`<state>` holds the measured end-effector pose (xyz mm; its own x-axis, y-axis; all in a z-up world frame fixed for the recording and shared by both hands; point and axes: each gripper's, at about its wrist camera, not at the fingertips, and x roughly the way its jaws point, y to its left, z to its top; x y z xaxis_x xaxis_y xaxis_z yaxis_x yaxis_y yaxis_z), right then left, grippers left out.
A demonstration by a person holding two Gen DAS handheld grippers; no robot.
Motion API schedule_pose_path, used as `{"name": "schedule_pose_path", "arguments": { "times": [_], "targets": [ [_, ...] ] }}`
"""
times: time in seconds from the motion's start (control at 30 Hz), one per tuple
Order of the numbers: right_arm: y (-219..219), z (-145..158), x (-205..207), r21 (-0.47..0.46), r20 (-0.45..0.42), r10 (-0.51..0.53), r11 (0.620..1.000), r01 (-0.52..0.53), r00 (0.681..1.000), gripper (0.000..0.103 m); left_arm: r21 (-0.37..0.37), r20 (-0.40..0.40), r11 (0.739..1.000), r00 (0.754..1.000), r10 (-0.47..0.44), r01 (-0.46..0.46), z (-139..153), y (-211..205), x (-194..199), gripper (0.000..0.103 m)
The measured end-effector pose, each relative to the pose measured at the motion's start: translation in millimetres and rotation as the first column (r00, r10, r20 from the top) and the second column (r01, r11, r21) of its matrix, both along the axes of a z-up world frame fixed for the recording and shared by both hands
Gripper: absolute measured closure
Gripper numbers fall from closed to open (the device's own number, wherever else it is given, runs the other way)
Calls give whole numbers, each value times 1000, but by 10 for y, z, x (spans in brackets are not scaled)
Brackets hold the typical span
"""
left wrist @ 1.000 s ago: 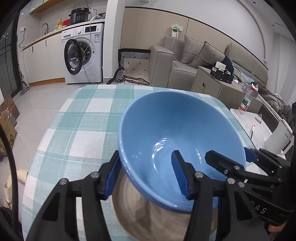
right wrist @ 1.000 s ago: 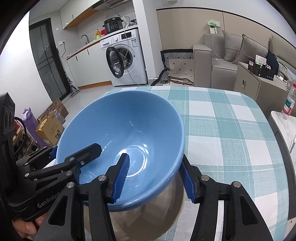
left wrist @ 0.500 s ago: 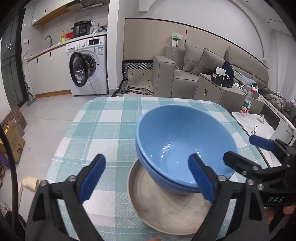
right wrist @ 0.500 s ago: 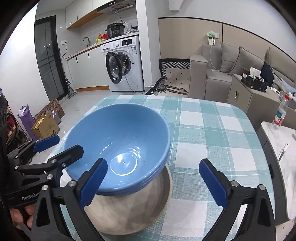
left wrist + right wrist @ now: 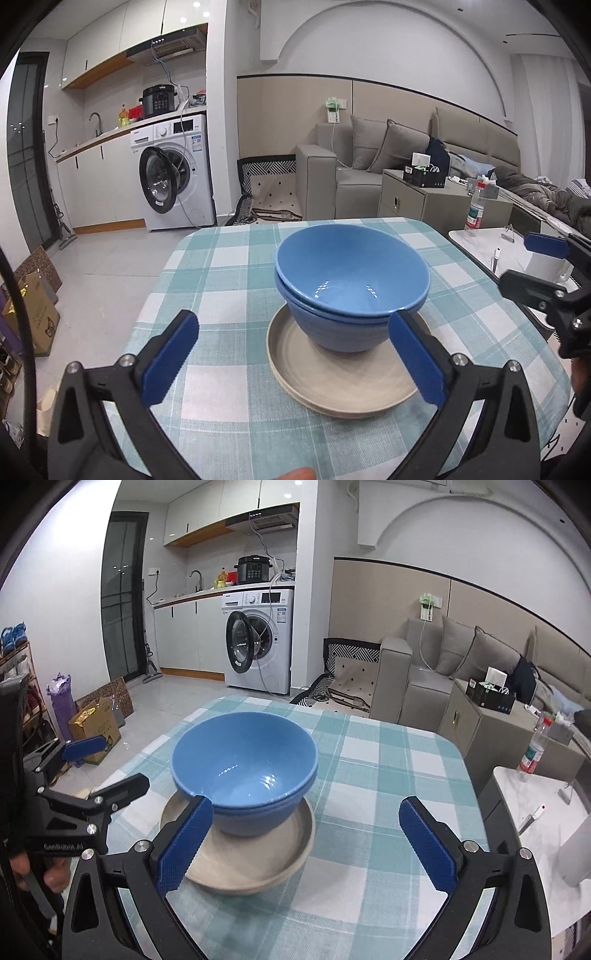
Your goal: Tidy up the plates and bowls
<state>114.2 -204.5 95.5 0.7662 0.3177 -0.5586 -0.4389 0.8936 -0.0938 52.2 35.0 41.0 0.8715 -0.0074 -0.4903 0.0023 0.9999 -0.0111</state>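
1. Nearest us, our left gripper [image 5: 293, 354] stands with its jaws spread wide, and they have just been opening; nothing is between its blue pads [image 5: 168, 358], which are clear of the dishes.
2. Our right gripper [image 5: 308, 843] is likewise wide apart, its jaws just opened too, and it holds nothing; its left pad [image 5: 184, 845] shows in front of the plate's near edge.
3. Just beyond the pads, the grey plate [image 5: 332, 384] lies flat on the checked tablecloth [image 5: 221, 280], towards the table's near side.
4. Two blue bowls [image 5: 351, 280] sit nested on the plate, upright, one inside the other, set towards its far edge.
5. Farther off, left of the table, we see a washing machine [image 5: 173, 173] with its door open.
6. At the far right, a grey sofa [image 5: 354, 173] stands along the wall.
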Motion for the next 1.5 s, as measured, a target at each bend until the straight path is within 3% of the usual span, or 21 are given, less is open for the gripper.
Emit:
{"name": "schedule_pose_path", "arguments": {
  "times": [0.13, 0.33, 0.53, 0.93, 1.27, 1.5],
  "targets": [
    [-129, 112, -301, -54, 32, 8, 998, -6, 999, 0, 19, 16, 1000, 1000, -9, 9, 59, 20, -229, 0],
    [-243, 199, -653, -33, 51, 18, 999, -17, 999, 0, 30, 56, 999, 998, -14, 13, 70, 125, -559, 0],
    [-204, 91, -788, 2, 52, 20, 1000, -20, 998, 0, 20, 62, 1000, 998, 4, -5, -61, 238, -709, 0],
    [-139, -289, -887, 67, 79, 81, 994, -87, 994, 0, 33, 37, 999, 999, 23, -24, -448, 270, -651, 0],
    [-226, -564, -771, 117, 64, 66, 990, -73, 996, 0, 10, 54, 1000, 998, 15, -16, -562, 260, -581, 0],
    [-253, -643, -752, 117, 113, 44, 992, -57, 993, 0, 8, 57, 1000, 998, 7, -8, -651, 229, -512, 0]
  ]
}}
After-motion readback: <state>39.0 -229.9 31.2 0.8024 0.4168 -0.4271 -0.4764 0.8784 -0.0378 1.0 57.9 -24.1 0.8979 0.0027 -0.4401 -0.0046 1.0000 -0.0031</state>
